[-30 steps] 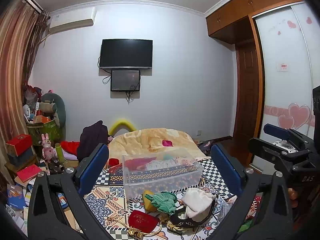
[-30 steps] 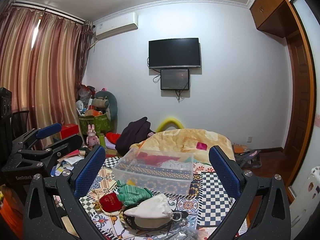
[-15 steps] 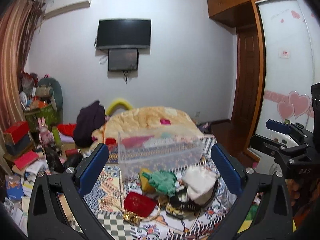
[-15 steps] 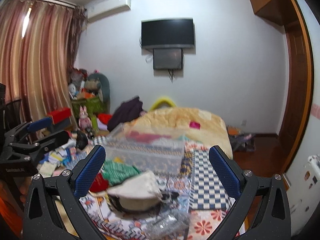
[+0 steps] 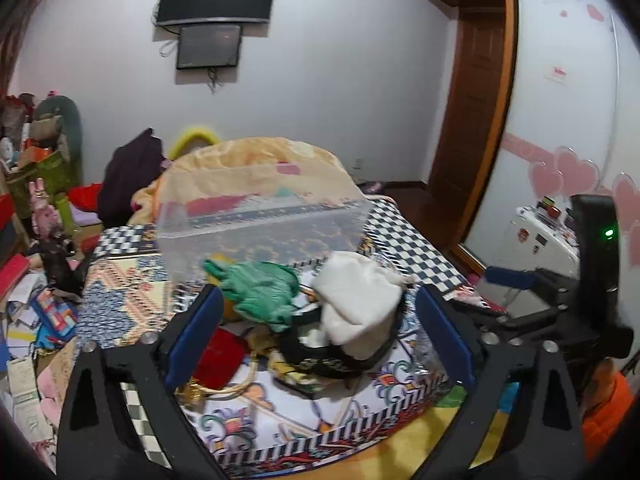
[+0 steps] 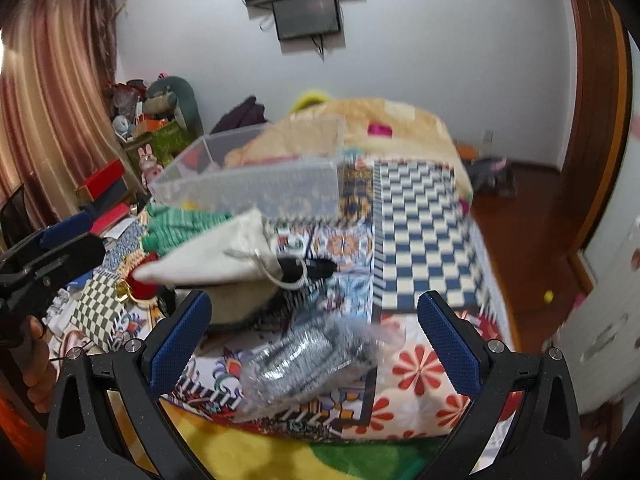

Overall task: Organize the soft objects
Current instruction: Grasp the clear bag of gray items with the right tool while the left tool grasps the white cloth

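Note:
A pile of soft items lies on the patterned bedspread point(image 5: 132, 292) in front of a clear plastic bin point(image 5: 260, 228): a green knit piece point(image 5: 260, 292), a white drawstring pouch point(image 5: 356, 304) on a black item, and a red pouch point(image 5: 218, 358). My left gripper point(image 5: 318, 336) is open and empty, just short of the pile. My right gripper point(image 6: 314, 340) is open and empty above a crinkly clear bag point(image 6: 312, 356). The right wrist view also shows the bin point(image 6: 256, 176), the white pouch point(image 6: 216, 252) and the green piece point(image 6: 176, 224).
An orange quilt point(image 5: 248, 168) is heaped behind the bin. Toys, boxes and papers crowd the floor at the left point(image 5: 36, 240). A wooden door point(image 5: 468, 108) and a wardrobe with hearts point(image 5: 568, 120) stand at the right. The other gripper shows at each view's side.
Both grippers have tilted down and moved forward toward the pile on the bed. The pile and the bin now look larger and closer. Both stay open.

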`<state>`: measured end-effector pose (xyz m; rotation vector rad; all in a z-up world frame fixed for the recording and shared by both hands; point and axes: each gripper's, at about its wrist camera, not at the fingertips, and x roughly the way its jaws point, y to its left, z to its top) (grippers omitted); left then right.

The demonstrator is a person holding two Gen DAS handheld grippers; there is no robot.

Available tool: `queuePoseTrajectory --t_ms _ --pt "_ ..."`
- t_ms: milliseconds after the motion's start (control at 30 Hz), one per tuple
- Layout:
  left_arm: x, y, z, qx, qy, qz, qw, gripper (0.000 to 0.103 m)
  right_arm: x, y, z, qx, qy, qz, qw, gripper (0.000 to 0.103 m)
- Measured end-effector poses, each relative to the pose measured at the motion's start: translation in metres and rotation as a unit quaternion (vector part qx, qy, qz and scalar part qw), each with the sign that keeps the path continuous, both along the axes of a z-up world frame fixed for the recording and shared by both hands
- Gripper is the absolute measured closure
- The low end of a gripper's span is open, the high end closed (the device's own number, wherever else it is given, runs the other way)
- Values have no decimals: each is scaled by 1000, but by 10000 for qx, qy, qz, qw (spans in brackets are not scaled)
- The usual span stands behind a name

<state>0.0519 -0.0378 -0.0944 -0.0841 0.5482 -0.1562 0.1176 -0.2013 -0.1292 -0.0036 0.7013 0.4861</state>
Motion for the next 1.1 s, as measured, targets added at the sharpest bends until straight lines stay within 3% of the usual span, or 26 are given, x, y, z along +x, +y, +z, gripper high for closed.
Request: queuePoseTrajectory --t_ms 267,467,533,633,833,900,1100 --pt "34 -23 -17 37 456 -314 9985 13 10 -2 -27 24 545 52 9985 18" --pt "54 -28 -39 169 790 -326 9962 18 6 -9 -45 152 956 128 9952 37" --pt "57 -27 -43 190 847 -329 9957 27 3 -11 -44 177 947 159 9952 51" --pt "62 -24 -47 82 929 -379 9949 40 1 -9 -41 122 872 155 9960 62" --pt "64 -20 -48 -68 964 -457 9943 81 6 -9 -34 193 737 57 9971 74" --pt "61 -17 -45 -148 926 -497 9944 86 7 -11 -29 212 659 24 9976 74" --pt "48 -10 -22 -215 564 -454 9971 88 7 -16 -7 291 334 -72 9990 74"
